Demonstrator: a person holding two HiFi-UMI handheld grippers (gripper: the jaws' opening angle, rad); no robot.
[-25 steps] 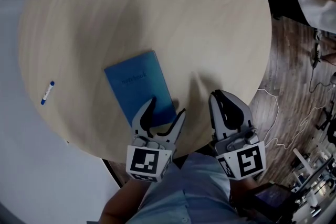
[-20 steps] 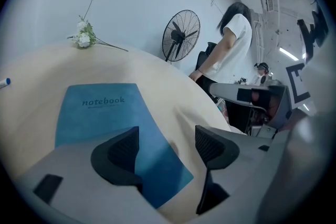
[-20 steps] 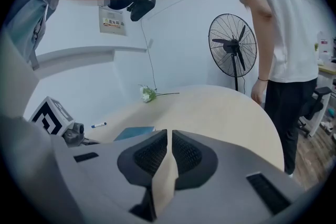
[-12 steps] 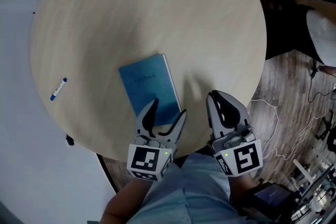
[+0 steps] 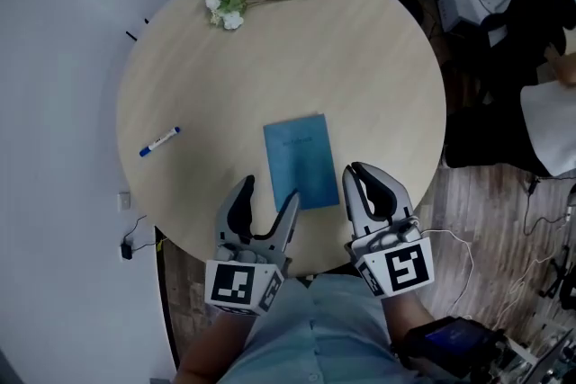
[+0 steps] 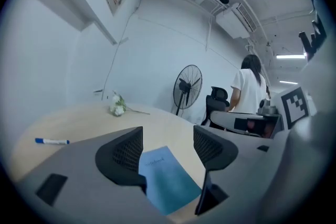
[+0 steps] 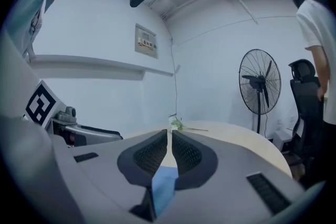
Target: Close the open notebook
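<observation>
Nearest the head view's bottom edge is the person's light blue shirt (image 5: 315,337), with both hand-held grippers just ahead of it at the near rim of the round pale wooden table (image 5: 360,58).

The left gripper (image 5: 267,195) has its 2 jaws spread wide apart. In its own view (image 6: 168,139) nothing sits between them, and the blue rectangular notebook (image 6: 165,178) shows through the gap, lying on the table beyond. The right gripper (image 5: 358,174) has its jaws drawn together to 1 thin slit (image 7: 169,136), gripping nothing. A strip of the blue cover (image 7: 164,186) shows below that slit.

The notebook (image 5: 297,162) lies closed and flat, cover up, on the near half of the table. From the head view it sits between the 2 grippers. The left gripper's right jaw tip overlaps its near left corner, and I cannot tell whether they touch. The right gripper is just beside its right edge.

Further left, well apart from the notebook, a blue-and-white marker pen (image 5: 159,141) lies near the table's left rim. At the far rim lies a sprig of white flowers (image 5: 225,3) with its thin stem pointing right.

Beyond the table stand a black standing fan (image 6: 188,87) and a person in a white top (image 6: 251,89).
</observation>
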